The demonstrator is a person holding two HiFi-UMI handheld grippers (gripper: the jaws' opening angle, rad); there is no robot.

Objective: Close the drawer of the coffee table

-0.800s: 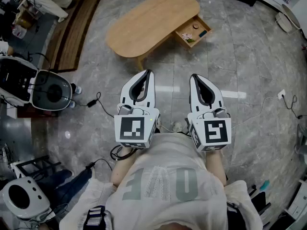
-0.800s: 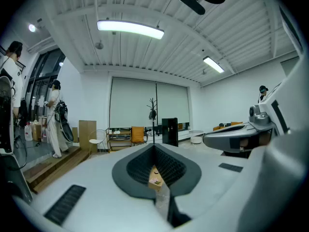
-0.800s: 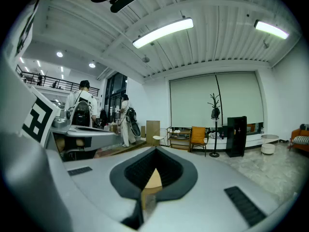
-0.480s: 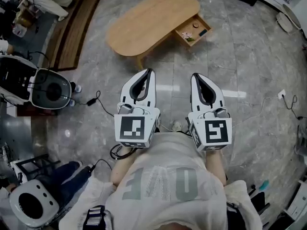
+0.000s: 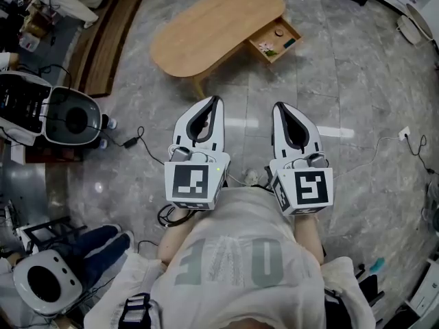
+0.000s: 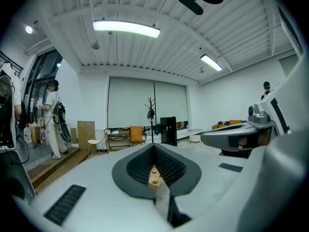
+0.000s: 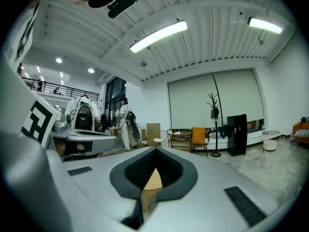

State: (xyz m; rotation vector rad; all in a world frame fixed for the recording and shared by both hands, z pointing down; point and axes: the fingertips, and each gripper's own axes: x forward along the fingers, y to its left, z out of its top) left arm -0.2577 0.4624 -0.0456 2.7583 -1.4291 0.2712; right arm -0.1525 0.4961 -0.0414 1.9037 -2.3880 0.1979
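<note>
Tan coffee table [image 5: 218, 27], grey marbled floor [image 5: 357, 81]

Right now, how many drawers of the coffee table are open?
1. The open drawer sticks out at the right end of the coffee table in the head view. The table's far side is hidden, so another drawer may be there.

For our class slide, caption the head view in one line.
Left gripper and right gripper, both shut and empty, held short of the open drawer in the coffee table.
</note>
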